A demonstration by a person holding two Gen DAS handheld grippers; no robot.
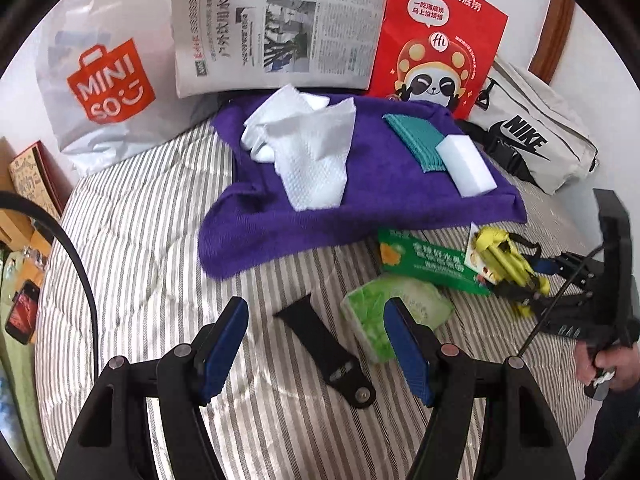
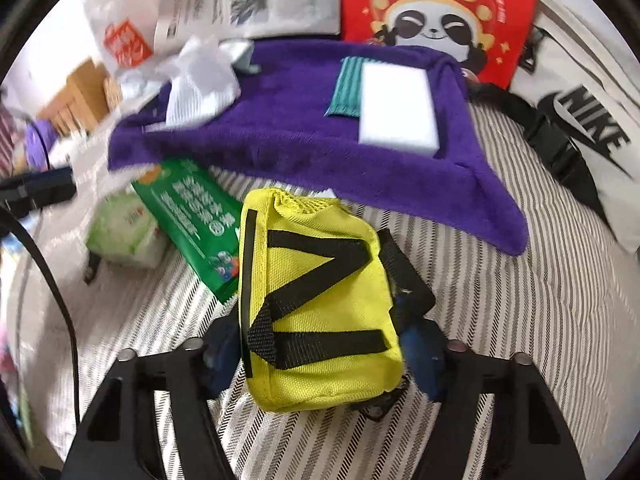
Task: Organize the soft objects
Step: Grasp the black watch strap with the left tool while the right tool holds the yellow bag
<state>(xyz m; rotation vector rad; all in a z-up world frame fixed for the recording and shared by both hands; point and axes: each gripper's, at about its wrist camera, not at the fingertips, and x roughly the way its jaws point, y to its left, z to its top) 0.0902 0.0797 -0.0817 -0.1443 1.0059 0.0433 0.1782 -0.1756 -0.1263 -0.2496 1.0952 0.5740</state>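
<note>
A purple towel (image 1: 360, 208) lies on the striped bed and carries white paper towels (image 1: 308, 148), a teal cloth (image 1: 416, 136) and a white sponge (image 1: 466, 164). My left gripper (image 1: 316, 344) is open above a black strap (image 1: 328, 352), with a green tissue pack (image 1: 384, 312) by its right finger. My right gripper (image 2: 320, 340) is shut on a yellow pouch with black straps (image 2: 320, 304), held above the bed; it also shows in the left wrist view (image 1: 508, 260). The towel (image 2: 300, 140) and sponge (image 2: 396, 108) lie beyond the pouch.
A green packet (image 1: 424, 260) lies by the tissue pack. A Miniso bag (image 1: 104, 84), a newspaper (image 1: 280, 28), a red panda bag (image 1: 436, 40) and a white Nike bag (image 1: 536, 132) stand along the back. A phone (image 1: 22, 312) lies off the bed at left.
</note>
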